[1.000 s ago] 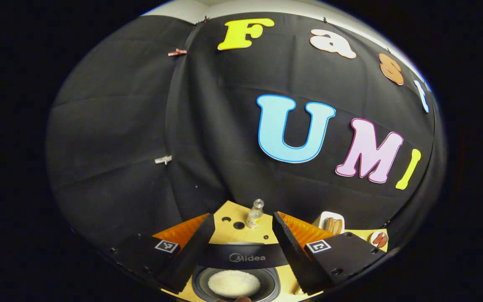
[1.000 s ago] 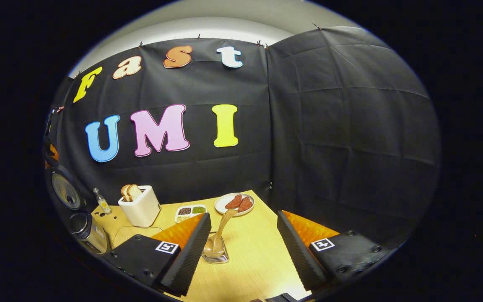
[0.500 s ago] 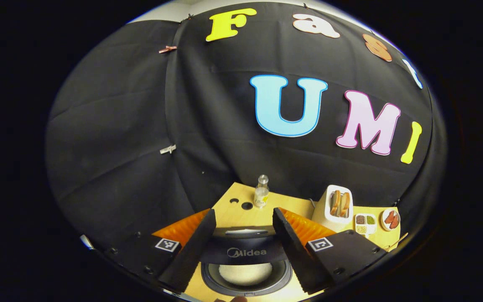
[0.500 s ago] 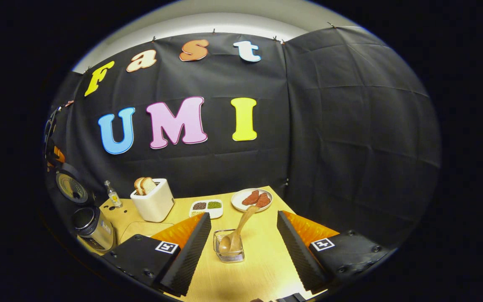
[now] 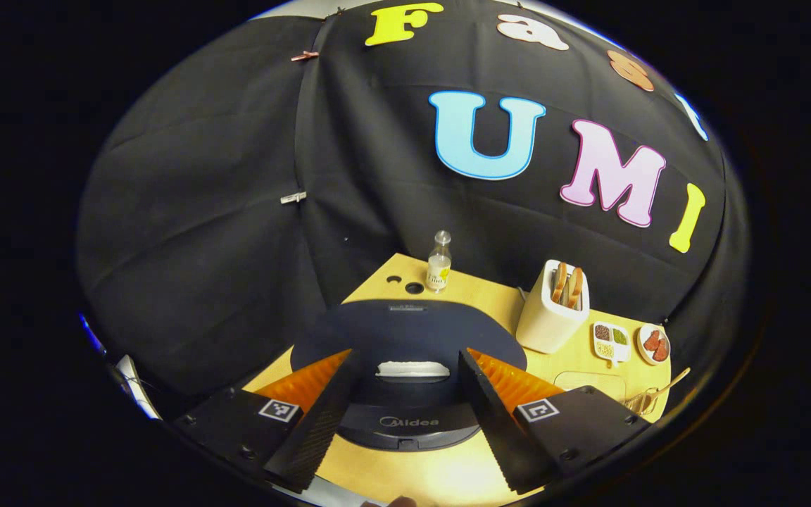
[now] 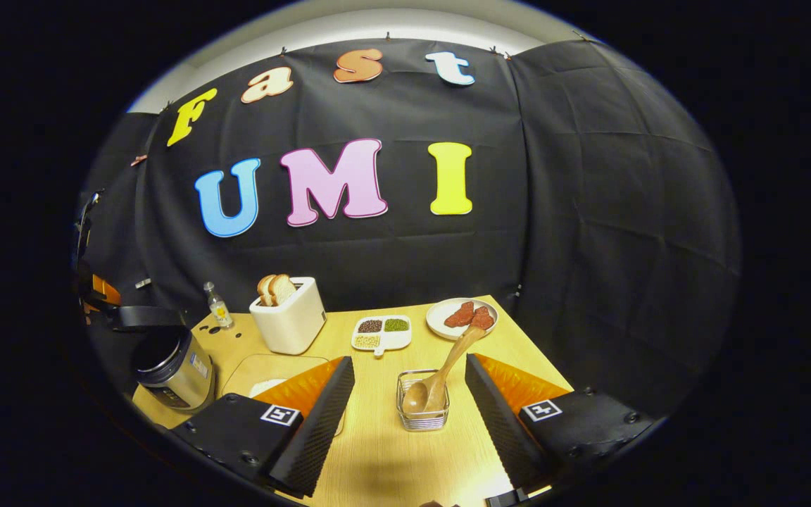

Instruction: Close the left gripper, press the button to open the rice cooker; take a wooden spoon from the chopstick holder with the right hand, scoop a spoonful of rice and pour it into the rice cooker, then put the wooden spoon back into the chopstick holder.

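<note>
Black-curtained booth, wooden table [image 6: 391,429]: rice cooker [image 6: 173,366] sitting open at left, both tools [image 5: 402,415] [image 6: 405,422] gaping empty, right one facing wooden spoon [image 6: 441,377] leaning in chopstick holder [image 6: 423,408], best gripped mid-handle.

Wooden spoon [image 6: 448,370] in holder [image 6: 422,410] — gripper [image 6: 409,422] open-jawed.

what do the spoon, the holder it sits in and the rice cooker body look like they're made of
Spoon: wood by the look, pale tan with a matte, unglossy surface.
Holder: thin metal wire, probably steel; you can see through its open grid, which glints.
Rice cooker body: brushed metal or a metallic-finish shell, silvery with soft vertical sheen; its lid looks like dark matte plastic.
</note>
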Action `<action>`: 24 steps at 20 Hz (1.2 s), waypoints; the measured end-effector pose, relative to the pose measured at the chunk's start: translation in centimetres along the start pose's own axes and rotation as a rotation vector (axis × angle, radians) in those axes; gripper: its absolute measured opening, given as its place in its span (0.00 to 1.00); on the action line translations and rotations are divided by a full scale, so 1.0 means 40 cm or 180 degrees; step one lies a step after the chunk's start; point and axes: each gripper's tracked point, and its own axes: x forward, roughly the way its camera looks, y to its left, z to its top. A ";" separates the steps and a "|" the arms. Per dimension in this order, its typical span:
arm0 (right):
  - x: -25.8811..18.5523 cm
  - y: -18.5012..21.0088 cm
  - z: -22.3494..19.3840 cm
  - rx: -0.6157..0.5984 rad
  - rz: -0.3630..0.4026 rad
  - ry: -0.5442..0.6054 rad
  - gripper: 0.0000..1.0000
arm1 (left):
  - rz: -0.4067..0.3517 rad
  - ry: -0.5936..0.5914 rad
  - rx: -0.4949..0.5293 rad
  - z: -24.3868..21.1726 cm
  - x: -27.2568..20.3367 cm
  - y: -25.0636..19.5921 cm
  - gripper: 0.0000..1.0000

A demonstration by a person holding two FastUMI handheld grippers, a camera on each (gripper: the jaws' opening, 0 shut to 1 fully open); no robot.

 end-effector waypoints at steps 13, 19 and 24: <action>0.002 0.038 -0.056 -0.0100 0.0302 0.0208 0.98 | 0.0078 -0.0112 0.0182 -0.203 0.058 0.001 0.99; 0.004 0.009 -0.080 -0.0060 0.0457 0.0255 0.99 | 0.0064 -0.0417 0.0271 -0.210 0.066 -0.011 1.00; 0.006 -0.013 -0.124 -0.0095 0.0577 0.0422 0.99 | 0.0113 -0.0416 0.0228 -0.221 0.076 -0.012 1.00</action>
